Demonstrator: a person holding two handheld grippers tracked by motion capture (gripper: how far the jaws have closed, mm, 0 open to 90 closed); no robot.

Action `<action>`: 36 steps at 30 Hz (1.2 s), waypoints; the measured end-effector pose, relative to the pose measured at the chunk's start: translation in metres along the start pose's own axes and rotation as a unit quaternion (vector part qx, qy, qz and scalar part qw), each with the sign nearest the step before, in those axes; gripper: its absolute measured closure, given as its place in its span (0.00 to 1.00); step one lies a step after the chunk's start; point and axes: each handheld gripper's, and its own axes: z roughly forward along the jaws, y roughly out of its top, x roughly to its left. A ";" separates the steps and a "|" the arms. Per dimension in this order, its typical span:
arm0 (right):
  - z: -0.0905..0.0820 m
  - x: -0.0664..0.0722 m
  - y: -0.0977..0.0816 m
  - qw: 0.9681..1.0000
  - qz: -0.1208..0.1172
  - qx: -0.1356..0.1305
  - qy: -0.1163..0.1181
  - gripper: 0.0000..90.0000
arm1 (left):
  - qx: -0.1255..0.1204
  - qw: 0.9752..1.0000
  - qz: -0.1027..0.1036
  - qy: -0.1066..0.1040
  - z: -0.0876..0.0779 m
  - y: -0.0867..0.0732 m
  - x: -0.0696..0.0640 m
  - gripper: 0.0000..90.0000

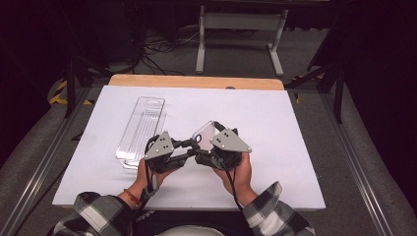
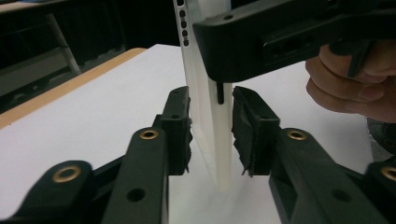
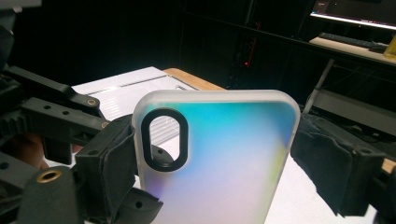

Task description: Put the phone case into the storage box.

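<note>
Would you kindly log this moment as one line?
held: phone case | right hand-held gripper: shut on case | left hand-held gripper: jaws astride case edge, not pressing | clear package: on table

Phone case (image 1: 206, 132) held above the middle of the worktop (image 1: 275, 118), between the left gripper (image 1: 189, 146) and the right gripper (image 1: 209, 140), which meet at its near end. Plastic package (image 1: 140, 130) lying on the worktop to the left of both grippers, well apart from the case. Both hands at the near edge.
</note>
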 end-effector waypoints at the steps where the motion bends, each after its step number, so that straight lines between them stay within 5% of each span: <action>1: 0.000 0.000 0.000 1.000 0.000 0.000 -0.001 0.19 | 0.000 1.000 0.003 0.001 0.000 0.000 0.000 0.79; 7: 0.000 0.000 -0.001 1.000 0.002 -0.001 -0.001 0.19 | 0.000 1.000 0.006 -0.001 -0.003 0.001 0.000 0.88; 36: -0.007 0.000 -0.001 0.999 -0.008 -0.033 0.001 0.12 | 0.010 1.000 0.022 -0.019 -0.015 0.006 0.002 0.91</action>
